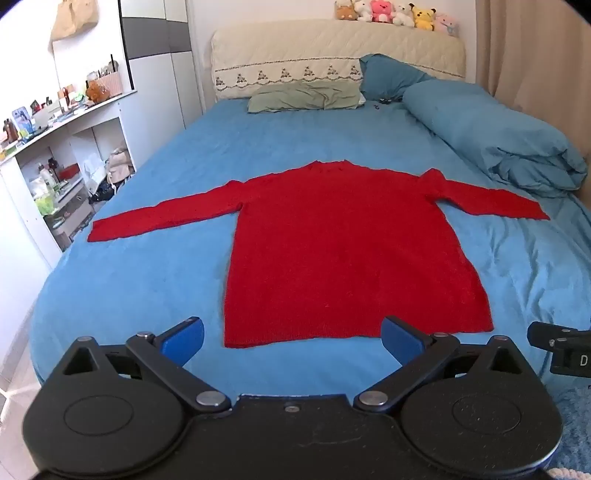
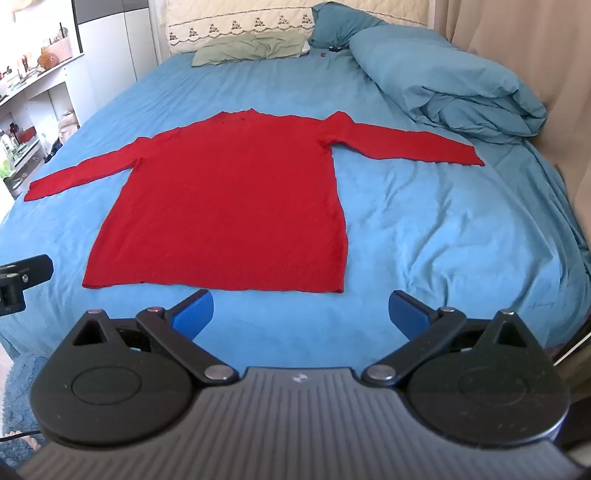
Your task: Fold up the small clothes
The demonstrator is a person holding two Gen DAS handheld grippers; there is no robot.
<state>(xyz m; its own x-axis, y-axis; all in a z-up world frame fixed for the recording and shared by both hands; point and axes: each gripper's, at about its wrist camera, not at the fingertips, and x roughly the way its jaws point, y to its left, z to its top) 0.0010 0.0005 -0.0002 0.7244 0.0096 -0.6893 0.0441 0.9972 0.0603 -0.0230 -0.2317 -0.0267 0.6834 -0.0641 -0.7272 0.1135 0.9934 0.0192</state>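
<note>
A red long-sleeved sweater [image 1: 343, 251] lies flat on the blue bed sheet [image 1: 147, 280], both sleeves spread out to the sides, hem nearest me. It also shows in the right wrist view [image 2: 229, 199]. My left gripper [image 1: 291, 341] is open and empty, hovering just short of the hem near its left corner. My right gripper [image 2: 301, 314] is open and empty, just short of the hem near its right corner. The edge of the right gripper [image 1: 561, 350] shows at the far right of the left wrist view.
A rolled blue duvet [image 1: 491, 136] lies along the bed's right side. A green pillow [image 1: 306, 96] and a blue pillow [image 1: 391, 75] sit at the headboard [image 1: 332, 44], with plush toys [image 1: 399, 13] on top. White shelves [image 1: 55, 147] with clutter stand to the left.
</note>
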